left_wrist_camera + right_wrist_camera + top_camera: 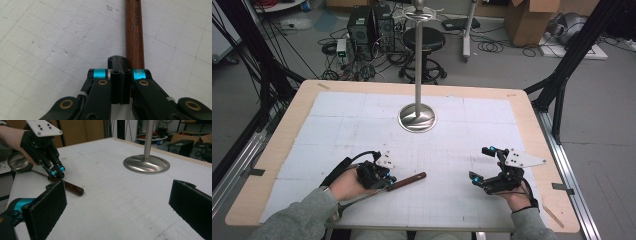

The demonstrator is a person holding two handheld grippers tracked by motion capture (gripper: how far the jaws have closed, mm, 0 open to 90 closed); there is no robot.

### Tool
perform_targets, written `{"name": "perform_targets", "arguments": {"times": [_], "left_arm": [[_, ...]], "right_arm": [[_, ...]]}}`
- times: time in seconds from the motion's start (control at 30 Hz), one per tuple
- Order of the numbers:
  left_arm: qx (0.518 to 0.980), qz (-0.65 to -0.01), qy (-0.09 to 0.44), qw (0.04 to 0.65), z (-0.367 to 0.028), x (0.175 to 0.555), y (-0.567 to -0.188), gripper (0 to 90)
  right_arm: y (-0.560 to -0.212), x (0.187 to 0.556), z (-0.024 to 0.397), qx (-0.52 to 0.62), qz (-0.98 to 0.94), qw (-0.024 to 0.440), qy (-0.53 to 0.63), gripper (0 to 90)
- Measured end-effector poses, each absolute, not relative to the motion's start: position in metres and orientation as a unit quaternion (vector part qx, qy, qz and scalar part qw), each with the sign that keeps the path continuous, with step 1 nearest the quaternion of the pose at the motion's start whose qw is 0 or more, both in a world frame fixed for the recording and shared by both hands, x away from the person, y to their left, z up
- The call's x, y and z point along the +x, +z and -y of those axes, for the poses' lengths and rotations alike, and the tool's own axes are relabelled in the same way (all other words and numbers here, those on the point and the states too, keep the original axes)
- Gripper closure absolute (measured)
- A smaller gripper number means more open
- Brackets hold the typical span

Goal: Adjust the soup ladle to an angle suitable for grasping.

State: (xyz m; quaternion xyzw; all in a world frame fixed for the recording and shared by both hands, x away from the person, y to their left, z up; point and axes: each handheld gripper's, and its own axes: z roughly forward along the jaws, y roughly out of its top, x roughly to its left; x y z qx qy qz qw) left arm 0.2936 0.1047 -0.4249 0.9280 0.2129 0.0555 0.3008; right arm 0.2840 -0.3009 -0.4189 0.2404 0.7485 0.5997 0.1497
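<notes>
Ladle (404,180) lying near the table's (277,150) front edge; left gripper (387,178), clamped shut beside its handle, risking nudging it; right gripper (484,167) gaping open.

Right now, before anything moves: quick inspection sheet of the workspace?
Surface: wooden table under a white gridded mat, lightly scuffed.
Job's things: ladle with wooden handle lies flat on the mat, steel bowl overhanging the near edge; steel stand upright at mat centre, nothing hung on it.
Clutter: nothing seen on the mat.
Grippers: left gripper shut, fingers down at the ladle handle beside it, grip not confirmed; right gripper open, nothing between its fingers.
Cables: black cable trails from the left gripper; tangled leads on the floor beyond.
Surroundings: stool, computer towers, cardboard boxes, black frame legs.
</notes>
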Motion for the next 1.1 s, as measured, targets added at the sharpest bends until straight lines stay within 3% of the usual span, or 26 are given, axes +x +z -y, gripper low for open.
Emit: {"name": "perform_targets", "arguments": {"times": [0.47,0.77,1.1], "left_arm": [[0.939,-0.172,0.042,0.296,-0.098,0.278,-0.424,89.7],[0.923,-0.18,0.044,0.336,-0.11,0.282,-0.408,89.5],[0.913,-0.165,0.034,0.372,-0.126,0.269,-0.398,73.8]], "right_arm": [[-0.419,0.284,0.301,0.24,-0.749,0.15,0.6,0.4],[-0.419,0.284,0.301,0.24,-0.747,0.151,0.601,0.4],[-0.419,0.284,0.301,0.243,-0.75,0.149,0.598,0.4]]}}
